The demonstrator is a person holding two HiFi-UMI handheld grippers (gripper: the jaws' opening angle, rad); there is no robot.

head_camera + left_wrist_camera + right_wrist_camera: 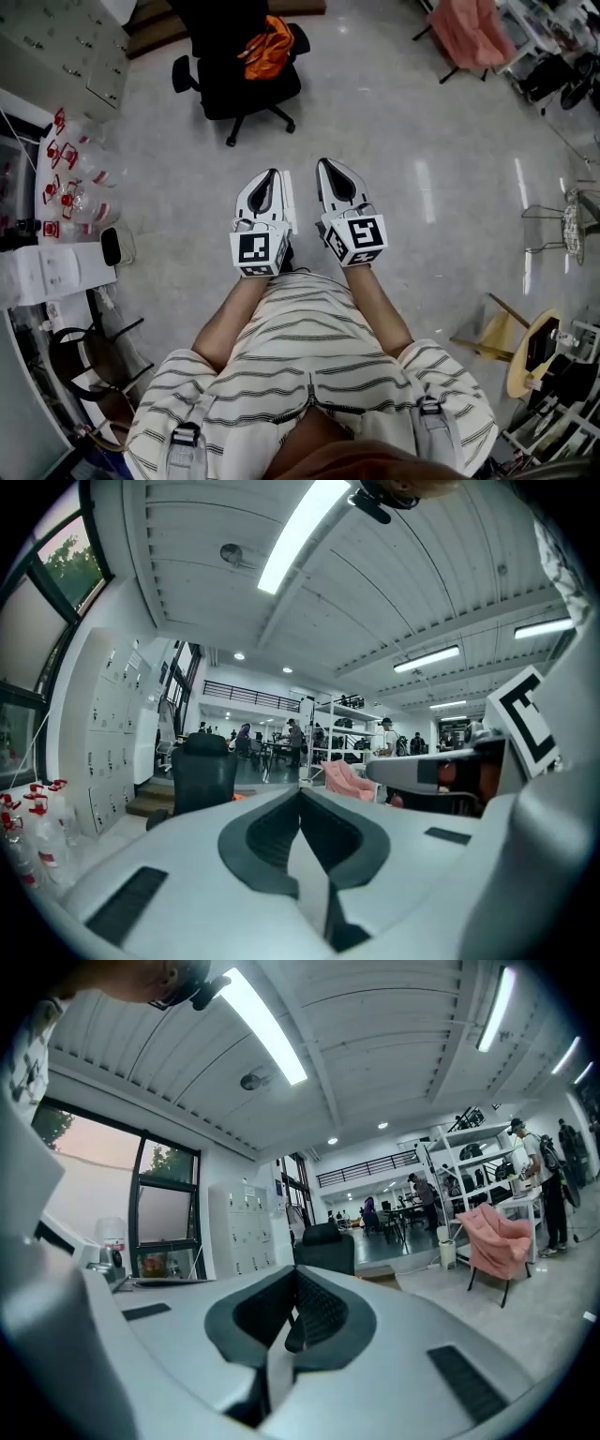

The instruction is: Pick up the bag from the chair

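Observation:
An orange bag (268, 47) lies on the seat of a black office chair (240, 77) at the top of the head view, well ahead of me. The chair (202, 772) shows in the left gripper view with a sliver of orange at its base, and its back (324, 1247) shows in the right gripper view. My left gripper (273, 172) and right gripper (323, 164) are held side by side over the bare floor, both shut with nothing between the jaws. Both point toward the chair from a distance.
A white counter (56, 187) with red-capped bottles runs along the left. A pink armchair (472, 30) stands at the upper right, a wire stool (553, 225) and yellow wooden chair (511, 342) at the right. Grey polished floor (394, 122) lies between me and the chair.

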